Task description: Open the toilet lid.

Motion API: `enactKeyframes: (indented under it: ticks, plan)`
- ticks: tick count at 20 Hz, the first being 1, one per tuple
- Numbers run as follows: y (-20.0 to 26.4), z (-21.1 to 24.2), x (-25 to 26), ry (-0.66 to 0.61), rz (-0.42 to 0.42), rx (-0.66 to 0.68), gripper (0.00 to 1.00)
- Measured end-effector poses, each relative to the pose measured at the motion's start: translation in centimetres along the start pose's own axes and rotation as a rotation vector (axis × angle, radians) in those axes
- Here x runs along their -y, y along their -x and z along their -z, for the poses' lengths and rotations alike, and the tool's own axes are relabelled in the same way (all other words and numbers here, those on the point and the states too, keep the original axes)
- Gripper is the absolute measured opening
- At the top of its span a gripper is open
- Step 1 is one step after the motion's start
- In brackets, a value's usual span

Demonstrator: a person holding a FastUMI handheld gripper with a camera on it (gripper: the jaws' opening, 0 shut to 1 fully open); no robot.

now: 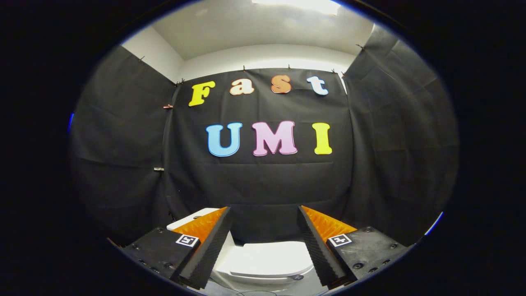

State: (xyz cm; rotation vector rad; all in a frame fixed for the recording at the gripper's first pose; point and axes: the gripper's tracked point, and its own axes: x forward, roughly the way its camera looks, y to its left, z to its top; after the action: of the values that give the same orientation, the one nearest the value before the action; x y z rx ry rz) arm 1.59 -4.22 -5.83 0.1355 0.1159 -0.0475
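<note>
Right, my gripper (263,242) hangs spread above the closed toilet lid (271,259) (untouched); I should drop low and hook its front edge.

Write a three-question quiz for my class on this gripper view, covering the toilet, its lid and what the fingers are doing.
1. True or false: the toilet lid is already raised.
2. Where does the toilet lie relative to the gripper? A) between and below the two fingers B) clamped by them C) behind the black cloth wall
3. Fill in: the fingers stand ____, with nothing held.

Key
1. False: the lid lies flat on the bowl.
2. A: the lid shows through the gap, and the fingers appear clear of it.
3. Open.
</note>
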Motion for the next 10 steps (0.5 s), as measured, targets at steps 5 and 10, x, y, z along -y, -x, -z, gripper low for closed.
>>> enactKeyframes:
  ticks: [5, 10]
  plan:
    - [-2.0, 5.5, 4.6, -0.149, 0.063, -0.112, 0.98]
    - [-4.4, 11.7, 8.6, -0.277, 0.099, -0.221, 0.98]
